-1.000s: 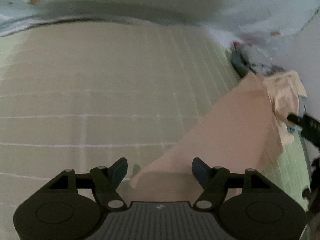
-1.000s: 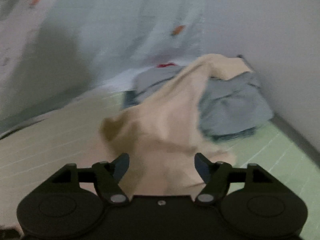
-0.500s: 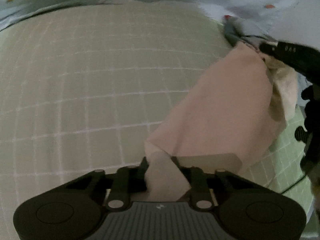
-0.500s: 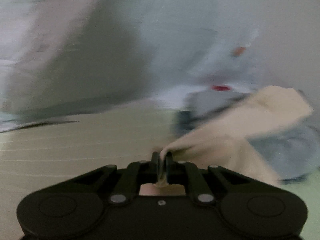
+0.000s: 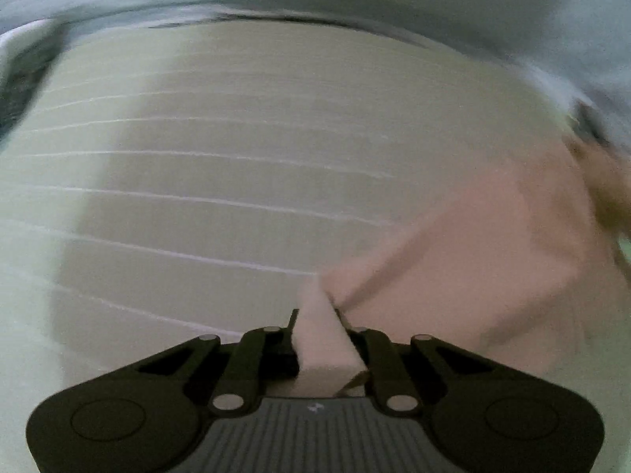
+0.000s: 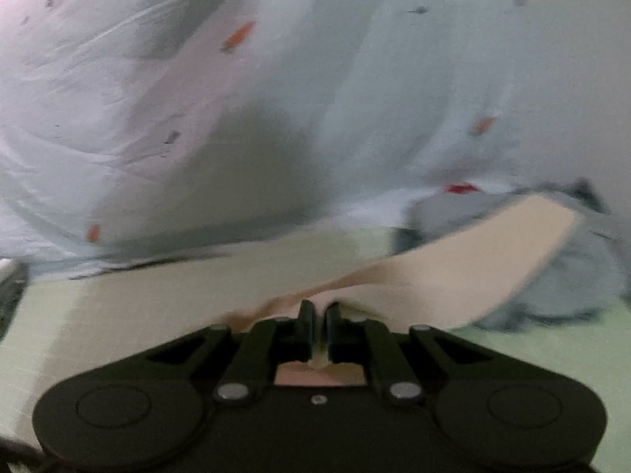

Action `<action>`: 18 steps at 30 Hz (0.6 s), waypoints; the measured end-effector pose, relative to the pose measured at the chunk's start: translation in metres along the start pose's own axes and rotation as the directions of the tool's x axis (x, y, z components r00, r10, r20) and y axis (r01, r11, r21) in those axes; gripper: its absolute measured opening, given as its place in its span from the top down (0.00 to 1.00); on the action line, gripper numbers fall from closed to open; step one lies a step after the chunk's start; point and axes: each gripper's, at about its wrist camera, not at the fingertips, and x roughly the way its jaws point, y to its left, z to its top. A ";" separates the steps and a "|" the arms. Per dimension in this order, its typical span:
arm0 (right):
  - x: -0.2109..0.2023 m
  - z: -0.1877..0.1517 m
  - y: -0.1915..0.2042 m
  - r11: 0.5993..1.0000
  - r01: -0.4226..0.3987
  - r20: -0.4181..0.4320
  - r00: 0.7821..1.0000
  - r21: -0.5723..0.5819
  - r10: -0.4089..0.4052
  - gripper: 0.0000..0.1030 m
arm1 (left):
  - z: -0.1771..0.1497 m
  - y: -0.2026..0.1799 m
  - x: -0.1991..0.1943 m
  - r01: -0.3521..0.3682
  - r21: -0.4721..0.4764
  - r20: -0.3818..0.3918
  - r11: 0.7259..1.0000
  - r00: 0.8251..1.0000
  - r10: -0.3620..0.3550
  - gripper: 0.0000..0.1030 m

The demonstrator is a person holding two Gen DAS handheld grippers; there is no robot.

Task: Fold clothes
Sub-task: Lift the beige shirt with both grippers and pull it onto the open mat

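Note:
A pale pink garment (image 5: 493, 260) stretches from the lower middle to the right over a light green checked sheet (image 5: 197, 177). My left gripper (image 5: 320, 321) has a folded corner of it bunched between its jaws, which are still closing. In the right wrist view the same pink garment (image 6: 453, 272) runs from the gripper to a grey pile on the right. My right gripper (image 6: 319, 313) is shut on the garment's edge, fabric showing between and below the pads. Both views are blurred by motion.
A heap of grey-blue clothes (image 6: 560, 272) lies at the right, with something red (image 6: 461, 188) behind it. A white cloth with orange marks (image 6: 197, 98) hangs behind the bed. A plain wall (image 6: 583, 79) stands at the far right.
Both grippers stood open around the pink garment a second ago and have since closed on it. Both have swept sideways with the cloth, pulling it taut away from the grey pile.

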 end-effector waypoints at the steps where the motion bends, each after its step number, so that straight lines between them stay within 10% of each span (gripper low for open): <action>1: -0.007 -0.009 -0.008 1.000 0.028 -0.030 0.999 -0.006 -0.028 0.94 | -0.001 0.010 -0.005 -0.026 -0.006 0.019 1.000 0.999 0.026 0.88; 11: 0.014 -0.103 -0.008 0.999 0.027 -0.431 0.902 -0.016 -0.032 0.94 | -0.019 0.021 -0.016 -0.103 0.035 0.085 0.994 0.991 0.100 0.88; 18: 0.056 -0.105 0.067 0.993 -0.116 -0.454 0.887 -0.035 0.088 0.93 | -0.007 0.082 -0.019 -0.159 0.000 0.137 0.987 0.978 0.157 0.88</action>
